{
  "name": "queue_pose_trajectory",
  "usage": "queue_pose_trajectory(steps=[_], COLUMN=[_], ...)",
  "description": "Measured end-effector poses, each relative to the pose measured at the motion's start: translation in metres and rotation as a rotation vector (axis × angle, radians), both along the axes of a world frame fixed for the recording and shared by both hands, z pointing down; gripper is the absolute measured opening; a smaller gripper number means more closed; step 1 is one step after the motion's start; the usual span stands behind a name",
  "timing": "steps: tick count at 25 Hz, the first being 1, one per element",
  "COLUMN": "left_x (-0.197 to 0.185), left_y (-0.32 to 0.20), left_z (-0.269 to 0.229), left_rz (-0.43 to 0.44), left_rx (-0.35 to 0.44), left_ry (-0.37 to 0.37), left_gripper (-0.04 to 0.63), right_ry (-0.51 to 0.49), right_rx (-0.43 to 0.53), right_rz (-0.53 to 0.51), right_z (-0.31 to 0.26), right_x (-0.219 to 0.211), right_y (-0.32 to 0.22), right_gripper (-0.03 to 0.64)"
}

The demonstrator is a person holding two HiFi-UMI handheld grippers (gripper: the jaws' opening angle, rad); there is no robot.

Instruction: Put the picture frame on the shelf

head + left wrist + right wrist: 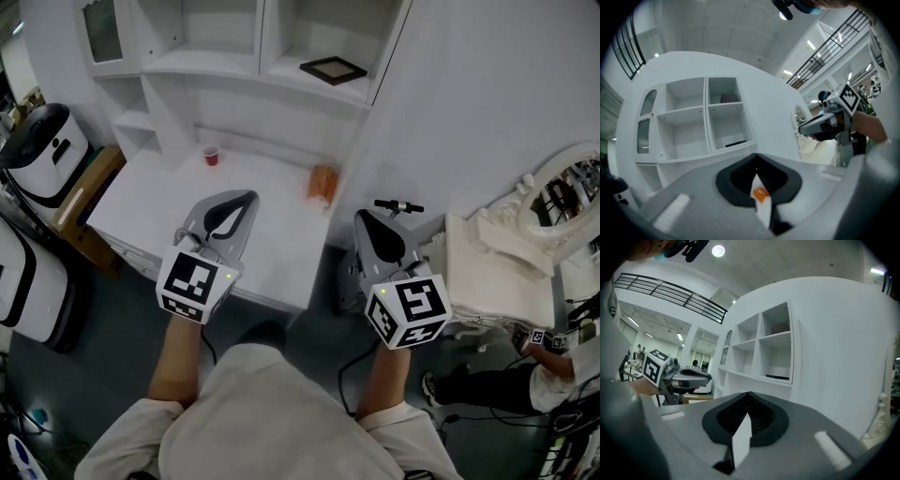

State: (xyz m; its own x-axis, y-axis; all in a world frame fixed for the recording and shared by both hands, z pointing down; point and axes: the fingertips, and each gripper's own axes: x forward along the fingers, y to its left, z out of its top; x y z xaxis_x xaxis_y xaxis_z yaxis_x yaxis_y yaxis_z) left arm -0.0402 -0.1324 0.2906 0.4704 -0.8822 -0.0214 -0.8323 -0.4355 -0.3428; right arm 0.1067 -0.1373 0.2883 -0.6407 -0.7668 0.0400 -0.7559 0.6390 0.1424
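Observation:
The dark picture frame point(333, 69) lies flat in the right compartment of the white shelf unit point(234, 70); it also shows as a dark slab in the left gripper view point(736, 143) and the right gripper view point(778, 377). My left gripper point(246, 199) hovers over the white desk, shut and holding nothing, jaws meeting at the tip point(756, 157). My right gripper point(364, 217) hangs off the desk's right edge, jaws together and holding nothing point(749, 394). Both are well short of the shelf.
A red cup point(211, 156) and an orange object point(322, 183) stand on the white desk point(159, 202). White appliances point(42, 150) and a cardboard box point(89, 187) sit at the left. An ornate white mirror stand point(525, 234) and a seated person point(553, 370) are at the right.

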Motion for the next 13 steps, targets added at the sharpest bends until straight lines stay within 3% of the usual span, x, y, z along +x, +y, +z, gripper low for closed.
queue_pose_trajectory(steps=[13], left_x=[0.013], left_y=[0.012], left_z=[-0.007], left_rz=[-0.014], left_rx=[0.006], left_ry=[0.015], left_gripper=[0.005], right_ry=[0.015], right_rx=[-0.015], right_rz=[-0.001], right_z=[0.002], right_x=[0.015], right_y=[0.009], right_gripper=[0.006])
